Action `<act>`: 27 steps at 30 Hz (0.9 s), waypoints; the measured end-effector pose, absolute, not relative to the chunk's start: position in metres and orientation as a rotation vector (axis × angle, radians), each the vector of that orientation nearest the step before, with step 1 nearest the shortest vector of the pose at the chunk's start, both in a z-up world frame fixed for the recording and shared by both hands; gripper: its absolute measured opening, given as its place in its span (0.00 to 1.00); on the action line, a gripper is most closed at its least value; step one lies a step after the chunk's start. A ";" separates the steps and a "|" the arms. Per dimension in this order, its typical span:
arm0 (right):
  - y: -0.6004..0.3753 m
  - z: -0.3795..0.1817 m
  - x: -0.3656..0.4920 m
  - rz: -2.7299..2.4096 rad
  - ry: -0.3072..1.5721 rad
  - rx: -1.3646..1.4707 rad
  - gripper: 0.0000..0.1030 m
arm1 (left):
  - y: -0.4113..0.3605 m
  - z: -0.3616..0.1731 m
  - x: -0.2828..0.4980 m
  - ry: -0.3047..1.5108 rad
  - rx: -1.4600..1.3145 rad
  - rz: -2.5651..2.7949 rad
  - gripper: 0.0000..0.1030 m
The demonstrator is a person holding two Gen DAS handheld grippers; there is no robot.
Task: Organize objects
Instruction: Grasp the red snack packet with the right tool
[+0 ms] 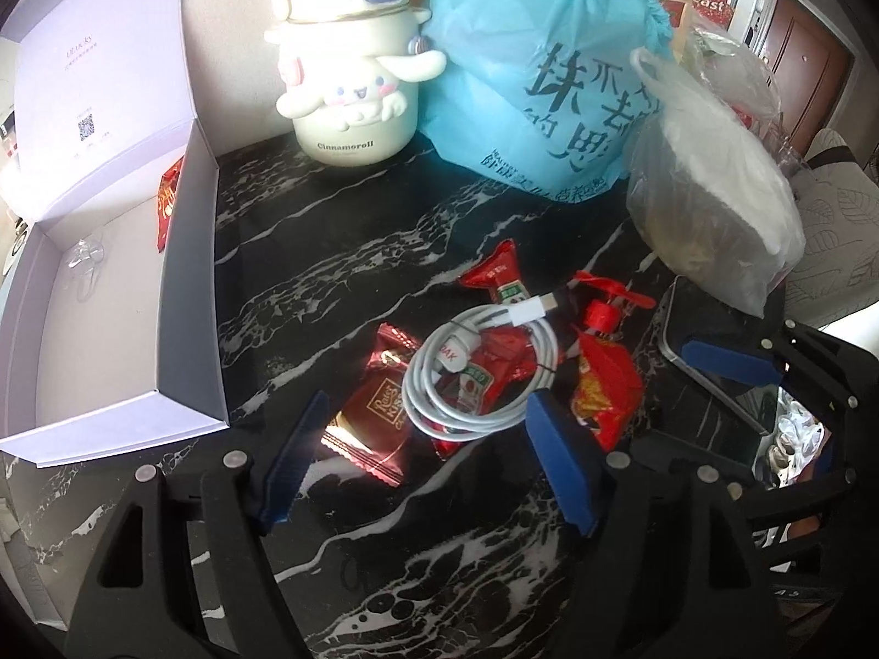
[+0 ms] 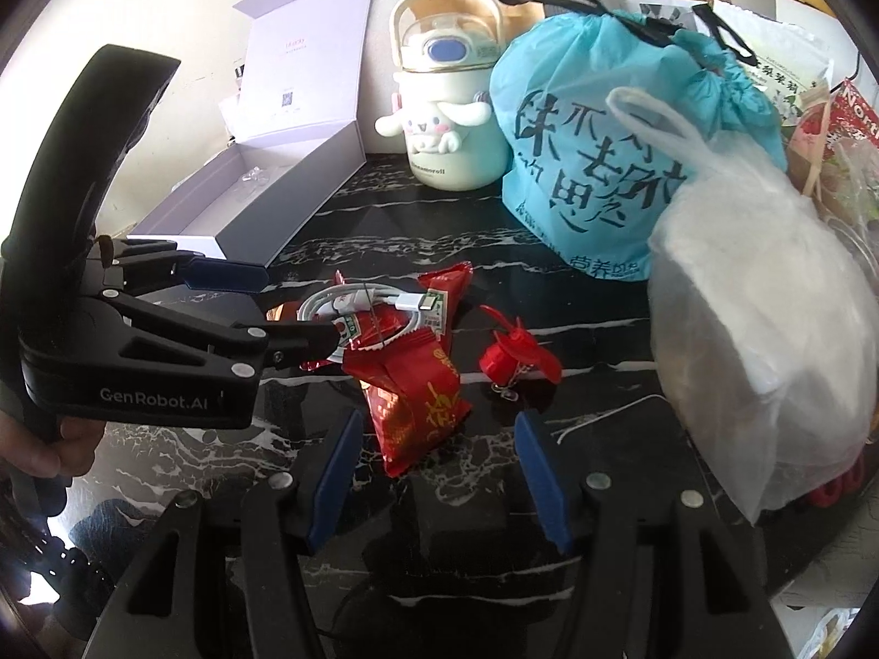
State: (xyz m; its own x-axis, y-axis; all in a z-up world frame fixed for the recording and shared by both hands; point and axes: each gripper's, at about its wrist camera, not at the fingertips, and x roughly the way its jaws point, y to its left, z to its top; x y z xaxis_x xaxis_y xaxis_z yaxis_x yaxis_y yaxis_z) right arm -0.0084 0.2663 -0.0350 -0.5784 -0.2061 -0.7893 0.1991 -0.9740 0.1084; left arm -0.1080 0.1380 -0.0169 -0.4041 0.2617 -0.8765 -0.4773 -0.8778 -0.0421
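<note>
A coiled white charging cable [image 1: 478,373] lies on a heap of red snack and sauce packets [image 1: 379,406] on the black marble table [image 1: 329,230]. My left gripper [image 1: 428,450] is open just short of the heap, its blue fingers either side of the cable's near end. In the right wrist view the left gripper [image 2: 299,307] reaches in from the left, open, at the cable [image 2: 362,299]. My right gripper [image 2: 439,478] is open, low over the table. A red packet [image 2: 417,406] lies just ahead between its fingers.
An open lavender box [image 1: 110,302] stands left, holding a clear item and a red packet [image 1: 167,203]. Behind are a Cinnamoroll bottle [image 1: 351,82], a blue drawstring bag [image 1: 538,71] and a white plastic bag [image 1: 714,208]. A small red fan toy [image 2: 511,351] lies to the right.
</note>
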 end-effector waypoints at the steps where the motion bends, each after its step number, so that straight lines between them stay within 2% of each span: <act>1: 0.266 -0.037 -0.011 -2.598 -0.011 1.306 0.57 | 0.138 -0.018 -0.109 0.308 -1.381 2.293 0.72; 12: 0.265 -0.057 -0.032 -2.524 -0.060 1.331 0.57 | 0.129 -0.021 -0.122 0.274 -1.393 2.257 0.77; 14: 0.268 -0.058 -0.033 -2.519 -0.085 1.326 0.49 | 0.130 -0.020 -0.124 0.268 -1.389 2.242 0.77; 15: 0.270 -0.059 -0.033 -2.512 -0.098 1.324 0.39 | 0.131 -0.020 -0.125 0.262 -1.390 2.231 0.77; 21: 0.276 -0.058 -0.029 -2.527 -0.086 1.325 0.36 | 0.140 -0.023 -0.130 0.224 -1.378 2.159 0.77; 27: 0.281 -0.056 -0.022 -2.546 -0.076 1.340 0.36 | 0.155 -0.032 -0.130 0.263 -1.379 2.115 0.77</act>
